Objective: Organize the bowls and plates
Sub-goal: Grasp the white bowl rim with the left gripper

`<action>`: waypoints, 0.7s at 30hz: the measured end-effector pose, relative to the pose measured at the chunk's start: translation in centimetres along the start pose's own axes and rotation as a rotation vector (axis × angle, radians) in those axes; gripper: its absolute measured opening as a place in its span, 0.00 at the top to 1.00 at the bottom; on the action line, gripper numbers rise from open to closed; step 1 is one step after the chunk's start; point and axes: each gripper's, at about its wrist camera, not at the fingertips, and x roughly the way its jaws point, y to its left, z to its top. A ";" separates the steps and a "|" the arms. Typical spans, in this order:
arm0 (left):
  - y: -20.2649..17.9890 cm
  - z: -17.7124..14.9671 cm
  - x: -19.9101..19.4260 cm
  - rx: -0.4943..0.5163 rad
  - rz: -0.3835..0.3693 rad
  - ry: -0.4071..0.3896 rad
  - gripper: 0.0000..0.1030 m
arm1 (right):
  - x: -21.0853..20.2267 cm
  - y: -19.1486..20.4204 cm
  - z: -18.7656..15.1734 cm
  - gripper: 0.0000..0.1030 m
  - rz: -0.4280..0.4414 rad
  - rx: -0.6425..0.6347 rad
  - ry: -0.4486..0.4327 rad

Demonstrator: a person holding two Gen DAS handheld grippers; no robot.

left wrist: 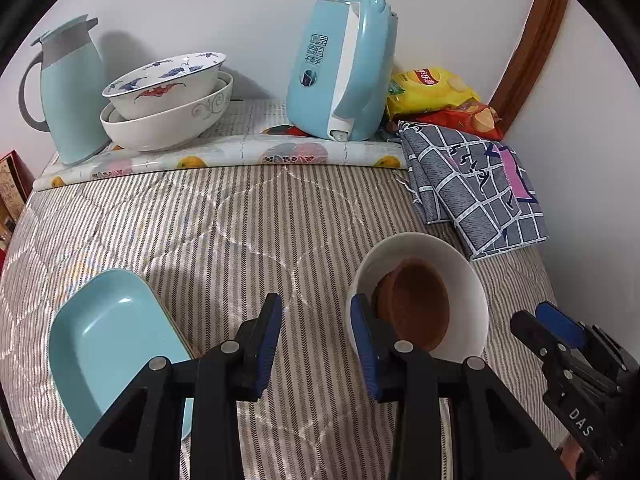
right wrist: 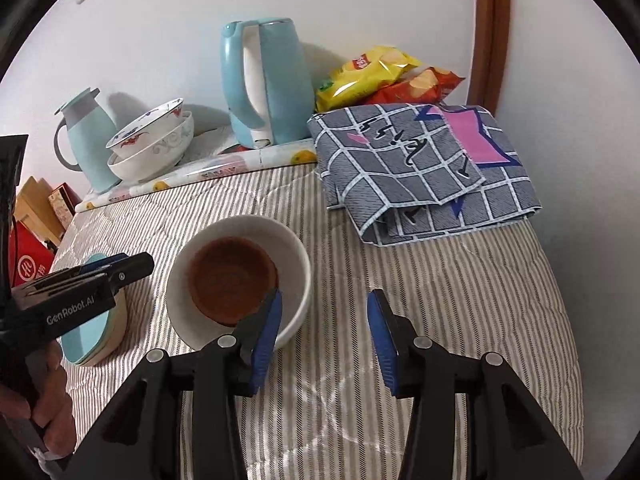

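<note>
Brown saucer [right wrist: 232,280] nested inside white bowl [right wrist: 298,264] on striped quilt [right wrist: 440,300]. Left gripper [left wrist: 316,320] released, nothing between its pads; right gripper [right wrist: 324,312] likewise spread and empty, one finger [right wrist: 266,336] over the bowl's near rim. Blue dish [left wrist: 108,328] just left of the bowl. Behind: stacked bowls [left wrist: 168,108], jug [left wrist: 72,88], kettle [left wrist: 340,68], snack bags [left wrist: 432,92], folded checked cloth [left wrist: 476,188] near the bowl's far side.

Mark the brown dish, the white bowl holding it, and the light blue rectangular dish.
brown dish [right wrist: 232,280], right wrist view, on its inner floor.
white bowl [right wrist: 298,264], right wrist view, on its inner wall.
light blue rectangular dish [left wrist: 108,332], left wrist view, on its inner floor.
</note>
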 end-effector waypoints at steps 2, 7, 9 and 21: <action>0.0 0.0 0.2 0.004 -0.001 0.003 0.67 | 0.4 0.2 0.1 0.57 0.005 -0.001 0.010; -0.6 0.2 1.0 0.020 -0.018 0.016 0.67 | 1.5 0.6 0.6 0.57 0.005 -0.003 0.022; -0.8 0.3 1.6 0.026 -0.016 0.029 0.67 | 2.1 0.6 0.8 0.57 0.017 0.002 0.035; -1.6 0.4 4.8 0.063 0.000 0.110 0.66 | 5.7 1.2 0.7 0.81 -0.003 -0.021 0.135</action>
